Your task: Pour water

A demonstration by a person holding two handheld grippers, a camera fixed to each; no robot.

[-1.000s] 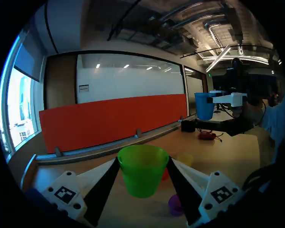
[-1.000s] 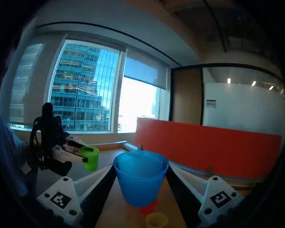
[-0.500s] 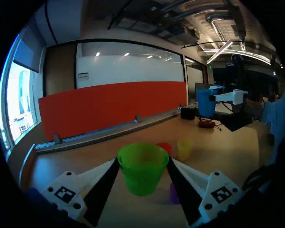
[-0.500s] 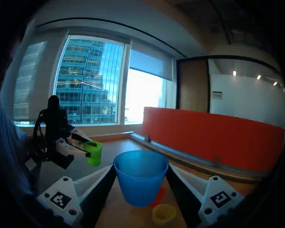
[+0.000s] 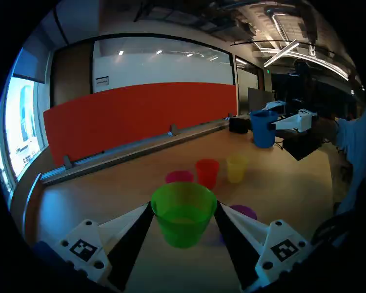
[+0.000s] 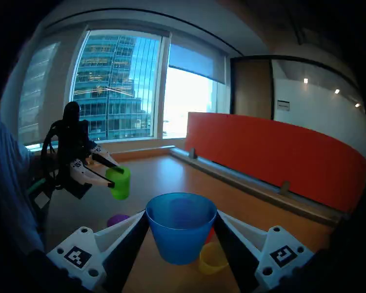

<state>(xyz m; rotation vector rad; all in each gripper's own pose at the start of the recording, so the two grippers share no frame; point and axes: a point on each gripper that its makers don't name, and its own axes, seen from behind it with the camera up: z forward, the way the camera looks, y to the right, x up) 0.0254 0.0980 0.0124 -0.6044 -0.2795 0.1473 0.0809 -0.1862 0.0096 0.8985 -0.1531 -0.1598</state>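
My left gripper [image 5: 183, 219] is shut on a green cup [image 5: 183, 212], held upright above the wooden table [image 5: 110, 195]. In the right gripper view the same green cup [image 6: 118, 182] hangs at the left in that gripper [image 6: 112, 181]. My right gripper [image 6: 181, 234] is shut on a blue cup [image 6: 181, 233], also upright. The left gripper view has this blue cup [image 5: 263, 128] far off at the right, between the right gripper's fingers [image 5: 290, 122]. I cannot tell whether either cup holds water.
Small cups stand on the table between the two grippers: pink [image 5: 179, 176], red [image 5: 207, 172], yellow [image 5: 236, 168] and purple [image 5: 243, 212]. An orange partition [image 5: 134, 117] runs along the table's far edge. A window [image 6: 119, 93] lies beyond the left gripper. A sleeve [image 6: 10, 195] borders the left.
Both views have tipped downward, so more of the table and the small cups show. Each gripper keeps its cup; the blue and green cups sit lower against the background.
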